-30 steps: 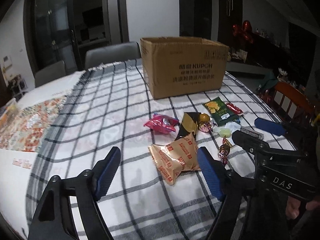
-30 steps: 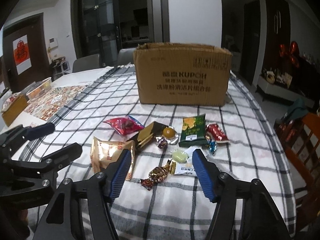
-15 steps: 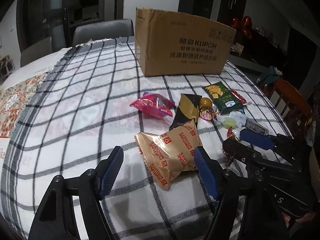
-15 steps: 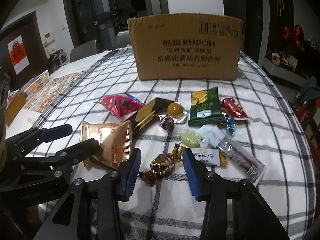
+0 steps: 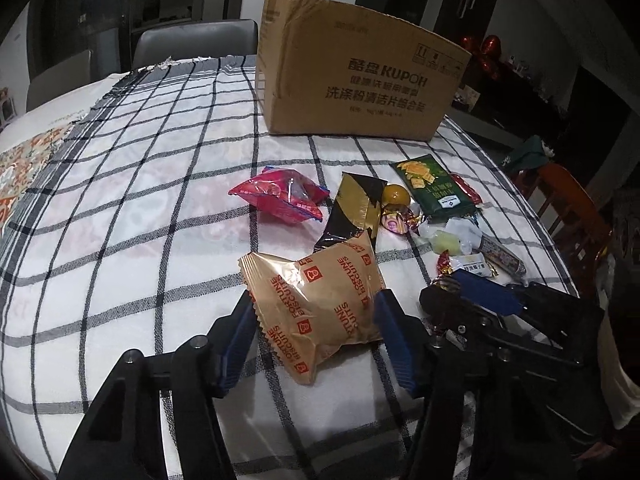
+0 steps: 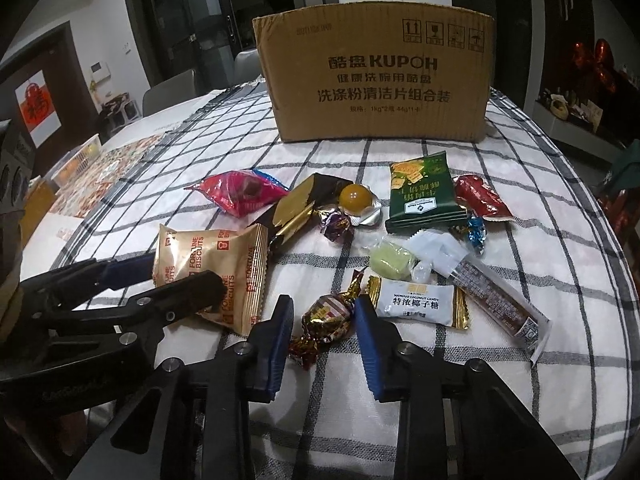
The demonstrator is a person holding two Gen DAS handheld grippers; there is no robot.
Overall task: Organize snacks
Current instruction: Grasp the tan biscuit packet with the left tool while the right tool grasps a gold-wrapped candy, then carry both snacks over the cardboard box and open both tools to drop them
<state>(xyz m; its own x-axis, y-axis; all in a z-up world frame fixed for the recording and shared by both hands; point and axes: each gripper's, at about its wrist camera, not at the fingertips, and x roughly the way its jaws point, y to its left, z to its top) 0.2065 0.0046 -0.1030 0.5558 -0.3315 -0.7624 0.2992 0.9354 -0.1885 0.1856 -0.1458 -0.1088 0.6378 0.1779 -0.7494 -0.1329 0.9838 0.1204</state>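
**A:** Gold foil was what the left gripper (image 5: 314, 322) had between its blue pads, wasn't it?

**B:** Yes, the gold Fortune Biscuits packet (image 5: 320, 300) lay on the checked tablecloth (image 5: 132, 208) at the near side of the snack pile, and the jaws were closing around it. Both pads met the packet's edges, the left one at its crimped seam. The packet rested on the cloth, not lifted.

**A:** And the right gripper (image 6: 322, 326)?

**B:** Its jaws were closing too, with the brown-and-gold twist-wrapped candy (image 6: 328, 318) between them. The right pad looked to touch the wrapper; the left stood just beside it, so I would not call it a firm grip. The candy sat on the cloth, just left of the white coconut candy (image 6: 416, 304).

**A:** Where was everything else?

**B:** Farther off lay the pink packet (image 5: 280, 196) to the left, the black-and-gold packet (image 5: 356, 210) beside it, an orange ball-shaped sweet (image 6: 354, 199), the green chip packet (image 6: 424, 192) and a red packet (image 6: 480, 198) on the right. A pale green sweet (image 6: 388, 264) and a long brown bar (image 6: 496, 300) lay nearer. The cardboard box (image 6: 376, 76) stood upright at the far side of the table, well apart from the snacks.

**A:** Were the two grippers close?

**B:** Side by side, near each other, each pointing down at its own snack.
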